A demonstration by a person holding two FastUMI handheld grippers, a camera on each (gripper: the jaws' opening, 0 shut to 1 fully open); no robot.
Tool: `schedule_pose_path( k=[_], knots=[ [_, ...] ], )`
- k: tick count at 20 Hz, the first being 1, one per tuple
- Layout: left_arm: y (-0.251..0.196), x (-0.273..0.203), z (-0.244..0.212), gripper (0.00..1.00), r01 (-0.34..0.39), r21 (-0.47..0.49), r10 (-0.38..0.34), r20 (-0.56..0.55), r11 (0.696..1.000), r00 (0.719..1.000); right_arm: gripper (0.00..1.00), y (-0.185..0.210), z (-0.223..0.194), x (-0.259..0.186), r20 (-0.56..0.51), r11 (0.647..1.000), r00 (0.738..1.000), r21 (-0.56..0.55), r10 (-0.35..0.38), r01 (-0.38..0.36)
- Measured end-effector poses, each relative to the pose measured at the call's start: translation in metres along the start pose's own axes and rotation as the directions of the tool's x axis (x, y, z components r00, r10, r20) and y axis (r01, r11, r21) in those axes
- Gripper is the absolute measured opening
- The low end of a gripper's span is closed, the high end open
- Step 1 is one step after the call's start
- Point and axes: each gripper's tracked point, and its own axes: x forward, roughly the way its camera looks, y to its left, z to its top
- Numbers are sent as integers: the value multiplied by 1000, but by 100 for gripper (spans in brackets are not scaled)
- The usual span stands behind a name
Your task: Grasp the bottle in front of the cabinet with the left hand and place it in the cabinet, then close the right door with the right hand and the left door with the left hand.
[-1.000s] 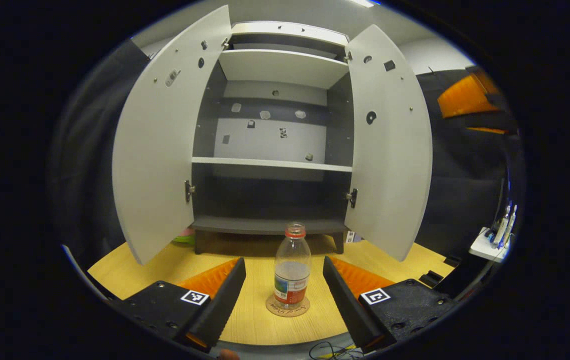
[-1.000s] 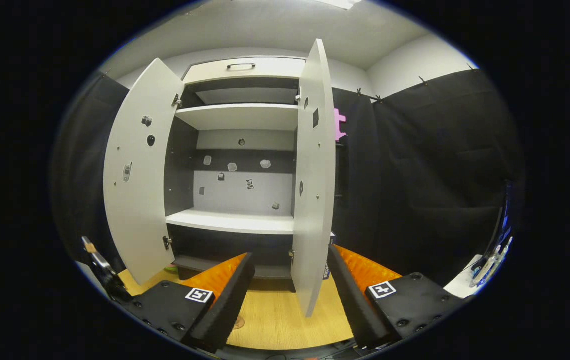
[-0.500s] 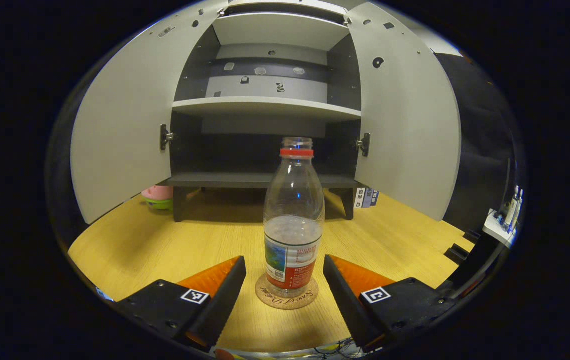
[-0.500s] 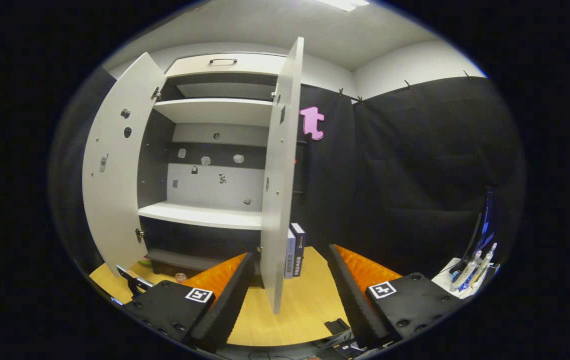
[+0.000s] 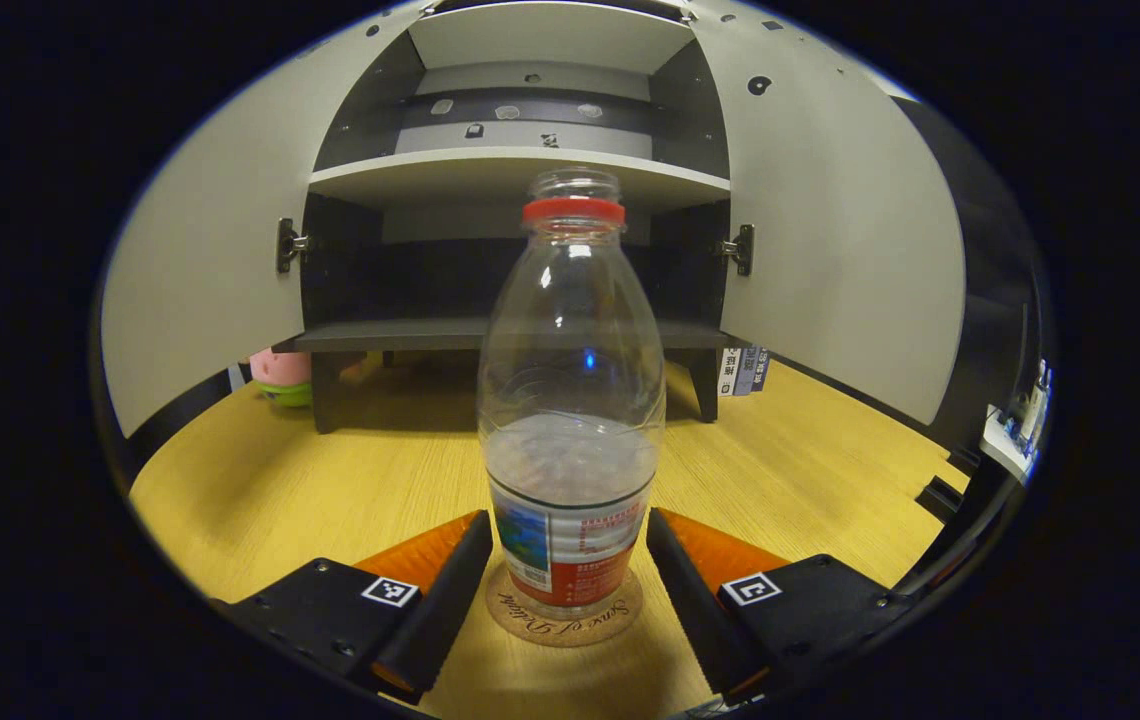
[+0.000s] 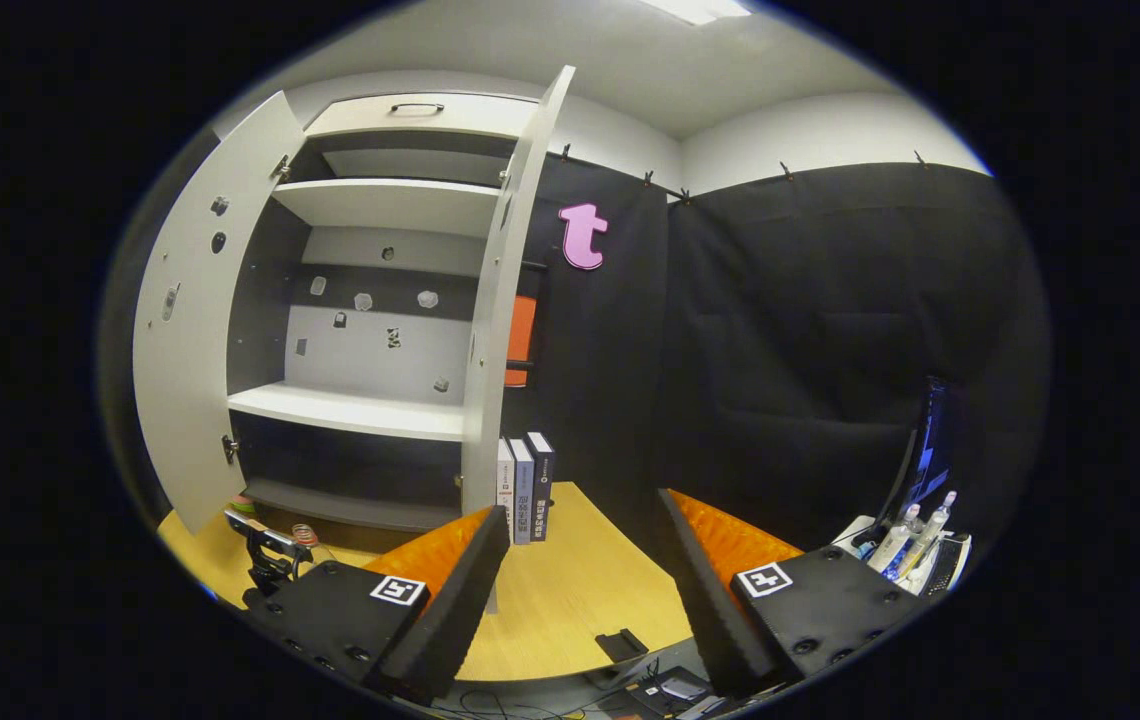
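The bottle (image 5: 570,400) stands upright on a round coaster (image 5: 564,618) on the table (image 5: 330,480), in front of the cabinet (image 5: 520,180) and well short of its bottom shelf (image 5: 400,336). It is clear, part filled, with a red neck ring and no cap. Its label is printed, but the print is too small to read; the coaster carries script lettering that cannot be made out.

The left gripper (image 5: 568,590) is released: its fingers stand one on each side of the bottle base, close to it, with a narrow gap at each side and no contact visible. Bare table lies left and right of the bottle and between it and the cabinet.

Both doors stand wide: left door (image 5: 200,290) and right door (image 5: 850,260) flare outward, leaving the full cabinet front open. A pink and green toy (image 5: 280,375) sits at the cabinet's left foot; books (image 5: 742,370) stand at its right foot.

In the right gripper view, the right gripper (image 6: 580,590) is released and holds nothing, near the outer edge of the right door (image 6: 495,300). The books (image 6: 527,487) stand just beyond that edge; their spine text is unreadable. Open table lies ahead of the fingers.
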Motion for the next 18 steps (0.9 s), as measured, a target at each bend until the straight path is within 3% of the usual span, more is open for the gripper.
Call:
schedule_pose_path(
  k=[2,3,4,6,7,12,18],
  knots=[
    [2,5,-1,93,-7,-1,7,-15,1000,1000,89,-3,-2,1,-5,1000,1000,7,-6,6],
    [3,5,-1,88,-8,14,8,-22,1000,1000,89,-4,-3,2,-6,1000,1000,9,-8,8],
    [3,2,-2,76,1,24,0,-35,1000,999,89,-5,-3,4,-5,1000,1000,12,-8,8],
    [5,-2,6,76,16,58,-15,-28,998,1000,89,-5,-3,7,-3,1000,1000,17,-5,5],
    [5,-2,15,76,27,81,-25,-24,996,999,97,-4,-4,9,-6,1000,1000,19,1,-1],
    [-1,-15,54,76,99,101,-95,-47,990,994,97,4,-2,19,17,998,999,52,38,-39],
    [-32,-39,147,76,216,88,-218,13,973,976,97,1,-3,34,36,993,996,86,79,-82]
  ],
)
